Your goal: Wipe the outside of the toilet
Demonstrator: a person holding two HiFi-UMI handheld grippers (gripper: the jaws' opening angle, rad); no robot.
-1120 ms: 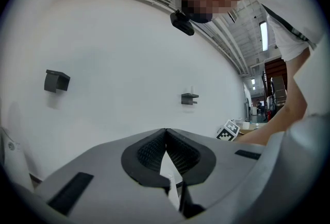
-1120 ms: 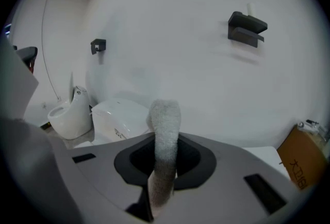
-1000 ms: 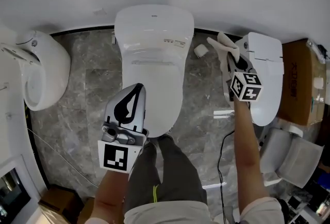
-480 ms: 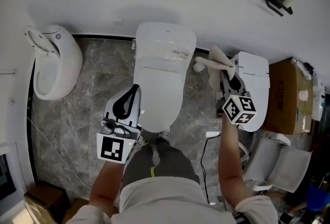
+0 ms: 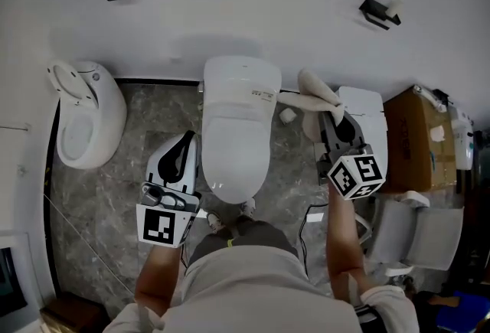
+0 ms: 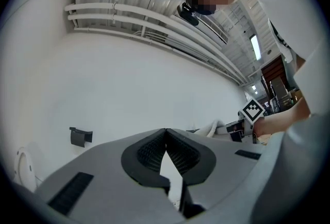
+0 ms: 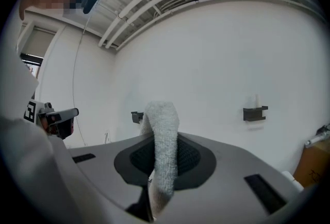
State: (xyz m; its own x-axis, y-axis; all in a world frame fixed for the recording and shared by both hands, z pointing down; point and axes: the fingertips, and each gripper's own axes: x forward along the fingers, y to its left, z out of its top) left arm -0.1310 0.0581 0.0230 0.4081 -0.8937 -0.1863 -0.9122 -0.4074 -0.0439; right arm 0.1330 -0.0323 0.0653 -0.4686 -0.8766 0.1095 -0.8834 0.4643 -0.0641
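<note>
- Head view: the toilet (image 5: 237,132) stands at centre against the wall, between the two grippers.
- Left gripper (image 5: 186,142) hangs by the toilet's left side, jaws together on nothing.
- Right gripper (image 5: 334,119) clamps the cloth (image 5: 312,89), which droops just right of the toilet's back end. I'd swing it left, press it flat and wipe from the top downward.
</note>
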